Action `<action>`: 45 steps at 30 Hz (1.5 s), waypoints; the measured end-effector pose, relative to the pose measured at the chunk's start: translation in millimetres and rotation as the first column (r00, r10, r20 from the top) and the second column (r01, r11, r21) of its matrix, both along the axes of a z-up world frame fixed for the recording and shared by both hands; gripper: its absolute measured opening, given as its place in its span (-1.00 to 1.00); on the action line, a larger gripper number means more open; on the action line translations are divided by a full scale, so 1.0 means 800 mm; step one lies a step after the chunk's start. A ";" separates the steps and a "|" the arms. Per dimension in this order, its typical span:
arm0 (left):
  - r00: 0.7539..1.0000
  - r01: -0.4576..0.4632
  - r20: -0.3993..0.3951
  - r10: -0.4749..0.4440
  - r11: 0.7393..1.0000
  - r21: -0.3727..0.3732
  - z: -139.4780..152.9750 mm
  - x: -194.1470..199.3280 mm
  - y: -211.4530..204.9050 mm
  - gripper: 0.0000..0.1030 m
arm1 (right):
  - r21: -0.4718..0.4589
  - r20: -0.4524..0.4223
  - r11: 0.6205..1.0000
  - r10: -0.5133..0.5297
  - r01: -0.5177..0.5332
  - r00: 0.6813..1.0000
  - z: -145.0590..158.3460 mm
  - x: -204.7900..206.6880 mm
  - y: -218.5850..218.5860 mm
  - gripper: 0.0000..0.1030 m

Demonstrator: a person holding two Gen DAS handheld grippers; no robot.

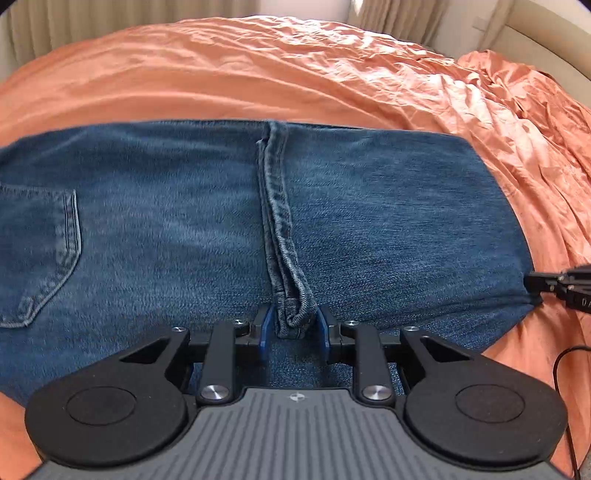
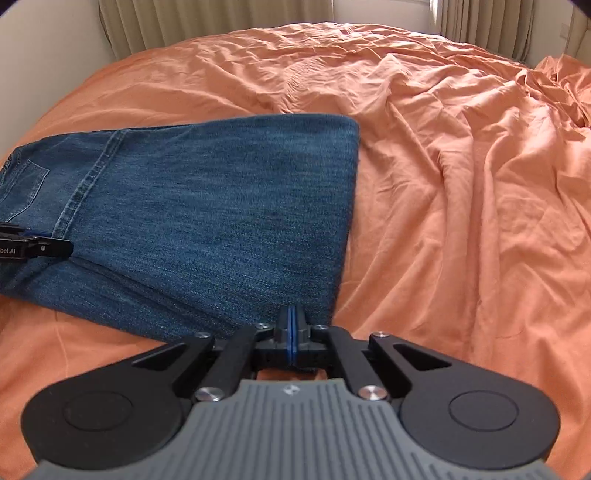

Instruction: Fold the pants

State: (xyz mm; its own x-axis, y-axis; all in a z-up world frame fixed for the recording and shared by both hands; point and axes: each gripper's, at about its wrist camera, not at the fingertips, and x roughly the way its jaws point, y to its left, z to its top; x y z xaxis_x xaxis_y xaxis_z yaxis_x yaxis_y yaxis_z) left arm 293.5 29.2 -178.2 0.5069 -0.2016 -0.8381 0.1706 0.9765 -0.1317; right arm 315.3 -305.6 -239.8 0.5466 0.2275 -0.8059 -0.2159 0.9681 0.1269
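Blue jeans (image 1: 184, 221) lie folded on an orange bed sheet (image 1: 221, 74), with a back pocket (image 1: 37, 251) at the left. The leg hems (image 1: 291, 321) run down the middle as a doubled seam. My left gripper (image 1: 295, 323) stands open astride the near end of those hems, its blue pads (image 1: 266, 325) a little clear of the cloth on both sides. In the right wrist view the jeans (image 2: 203, 221) end in a fold edge at the right. My right gripper (image 2: 291, 314) is shut at the near corner of that fold, pads pressed flat together with no cloth visible between them.
Rumpled orange bedding (image 2: 480, 184) spreads to the right of the jeans, bunched higher at the far right (image 1: 517, 92). Beige curtains (image 2: 221, 22) and a wall stand behind the bed. A thin black cable (image 1: 565, 369) hangs by the right edge.
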 end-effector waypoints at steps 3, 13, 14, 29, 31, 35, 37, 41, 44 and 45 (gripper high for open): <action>0.999 -0.044 -0.019 0.043 0.999 -0.024 -0.002 0.005 0.003 -0.38 | -0.040 0.009 0.999 0.000 0.000 1.000 -0.002 0.000 0.011 -1.00; 0.991 -0.127 0.026 0.135 0.974 -0.187 0.059 -0.046 0.074 -0.23 | -0.088 0.110 0.985 0.156 -0.147 0.982 0.083 -0.022 0.055 -1.00; 0.986 -0.154 0.029 0.164 0.966 -0.207 0.066 -0.052 0.089 -0.21 | -0.106 0.120 0.979 0.185 -0.173 0.975 0.088 -0.023 0.067 -1.00; 0.738 -0.563 0.012 0.675 0.625 -0.541 0.053 -0.121 0.380 0.31 | -0.117 0.140 0.942 0.329 -0.315 0.934 0.094 0.023 0.236 -0.73; 0.708 -0.572 -0.018 0.706 0.558 -0.601 0.033 -0.123 0.415 0.34 | -0.122 0.142 0.941 0.332 -0.316 0.933 0.091 0.035 0.257 -0.73; 0.655 -0.592 -0.088 0.751 0.437 -0.677 -0.011 -0.105 0.452 0.38 | -0.129 0.135 0.933 0.352 -0.336 0.926 0.081 0.062 0.295 -0.73; 0.647 -0.604 -0.117 0.754 0.413 -0.682 -0.031 -0.089 0.462 0.38 | -0.138 0.132 0.929 0.361 -0.344 0.923 0.077 0.077 0.306 -0.73; 0.667 -0.595 -0.088 0.740 0.458 -0.660 -0.049 -0.054 0.462 0.32 | -0.172 0.116 0.928 0.353 -0.332 0.928 0.068 0.119 0.321 -0.73; 0.670 -0.603 -0.072 0.739 0.484 -0.634 -0.051 -0.030 0.454 0.31 | -0.194 0.091 0.928 0.339 -0.317 0.936 0.057 0.150 0.328 -0.73; 0.667 -0.606 -0.066 0.742 0.489 -0.628 -0.051 -0.025 0.453 0.31 | -0.195 0.072 0.930 0.330 -0.311 0.941 0.051 0.159 0.329 -0.73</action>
